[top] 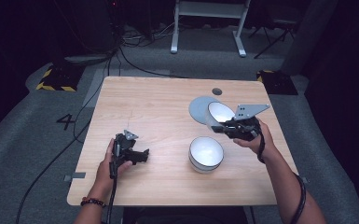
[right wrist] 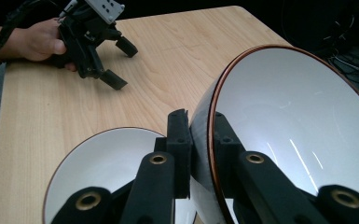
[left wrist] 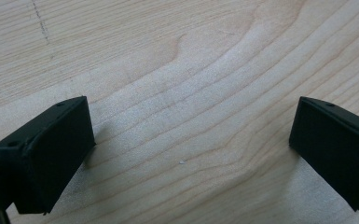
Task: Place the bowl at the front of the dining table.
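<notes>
right fingers [right wrist: 200,154] clamped on the rim of a tilted bowl [right wrist: 293,126], held above the grey disc [top: 198,108]; left fingers [left wrist: 186,149] spread, idle on the table [top: 158,107]. step judged: carrying; next calls for lowering it level into the second bowl [top: 206,154]

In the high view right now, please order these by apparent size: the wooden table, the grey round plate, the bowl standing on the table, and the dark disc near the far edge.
1. Wooden table
2. Standing bowl
3. Grey plate, partly hidden by the held bowl, so its place is unsure
4. Dark disc
</notes>
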`<state>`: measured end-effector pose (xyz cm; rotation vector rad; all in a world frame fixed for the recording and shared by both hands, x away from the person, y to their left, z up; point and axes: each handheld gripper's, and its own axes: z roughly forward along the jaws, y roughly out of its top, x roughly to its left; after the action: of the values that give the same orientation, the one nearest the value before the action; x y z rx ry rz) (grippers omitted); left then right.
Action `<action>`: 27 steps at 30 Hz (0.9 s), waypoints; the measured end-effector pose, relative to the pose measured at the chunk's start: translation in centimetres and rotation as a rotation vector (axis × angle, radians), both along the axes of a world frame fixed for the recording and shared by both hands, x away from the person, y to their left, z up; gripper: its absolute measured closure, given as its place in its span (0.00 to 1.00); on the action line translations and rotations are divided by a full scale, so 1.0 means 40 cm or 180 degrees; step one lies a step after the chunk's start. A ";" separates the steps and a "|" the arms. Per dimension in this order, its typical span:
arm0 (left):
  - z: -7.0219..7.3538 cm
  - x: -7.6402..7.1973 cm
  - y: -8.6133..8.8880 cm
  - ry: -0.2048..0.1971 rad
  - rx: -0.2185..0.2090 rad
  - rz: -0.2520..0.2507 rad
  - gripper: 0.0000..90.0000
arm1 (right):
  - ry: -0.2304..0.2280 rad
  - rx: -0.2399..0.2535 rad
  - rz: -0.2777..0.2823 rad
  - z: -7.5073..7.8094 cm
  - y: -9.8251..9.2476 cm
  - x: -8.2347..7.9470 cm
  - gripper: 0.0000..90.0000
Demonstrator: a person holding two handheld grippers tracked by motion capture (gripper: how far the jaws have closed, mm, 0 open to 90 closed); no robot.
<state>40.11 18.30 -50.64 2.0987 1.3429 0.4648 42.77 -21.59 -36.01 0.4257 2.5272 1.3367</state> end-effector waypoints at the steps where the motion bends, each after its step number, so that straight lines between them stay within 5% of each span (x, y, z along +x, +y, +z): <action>1: 0.000 0.000 0.000 -0.0001 -0.0001 0.0000 0.00 | -0.0004 -0.0015 -0.0016 0.000 0.000 0.003 0.90; 27: 0.000 0.000 0.000 0.0000 -0.0001 -0.0001 0.00 | 0.0002 -0.0146 -0.0301 -0.038 0.007 0.118 0.90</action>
<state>40.12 18.30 -50.64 2.0987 1.3423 0.4646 47.49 -21.31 -37.54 0.5290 2.4996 1.2420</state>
